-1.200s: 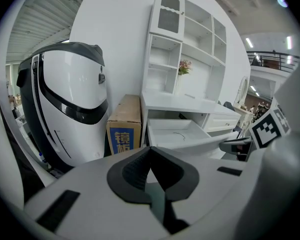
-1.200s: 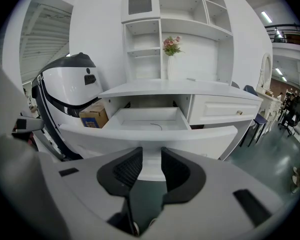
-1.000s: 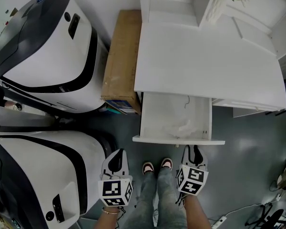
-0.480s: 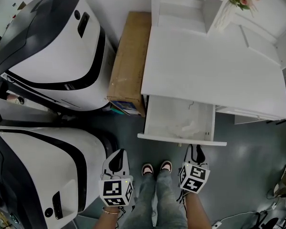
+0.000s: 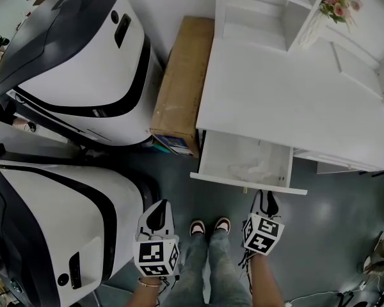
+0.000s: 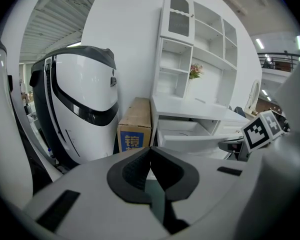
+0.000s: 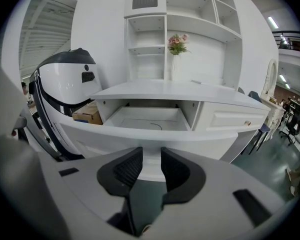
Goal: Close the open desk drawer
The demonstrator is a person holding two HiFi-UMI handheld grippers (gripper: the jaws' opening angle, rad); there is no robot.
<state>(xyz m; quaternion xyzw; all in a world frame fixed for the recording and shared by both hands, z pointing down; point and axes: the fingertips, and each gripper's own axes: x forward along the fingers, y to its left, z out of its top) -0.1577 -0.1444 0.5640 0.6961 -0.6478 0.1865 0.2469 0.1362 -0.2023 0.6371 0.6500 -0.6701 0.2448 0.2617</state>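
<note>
Plainly, we are facing the drawer (image 5: 249,183), hanging fully open under the counter (image 5: 288,101); closing is not yet begun. We are holding the right tool (image 5: 264,200) slightly parted and empty near its front, the left tool (image 5: 157,210) clenched on nothing.
</note>
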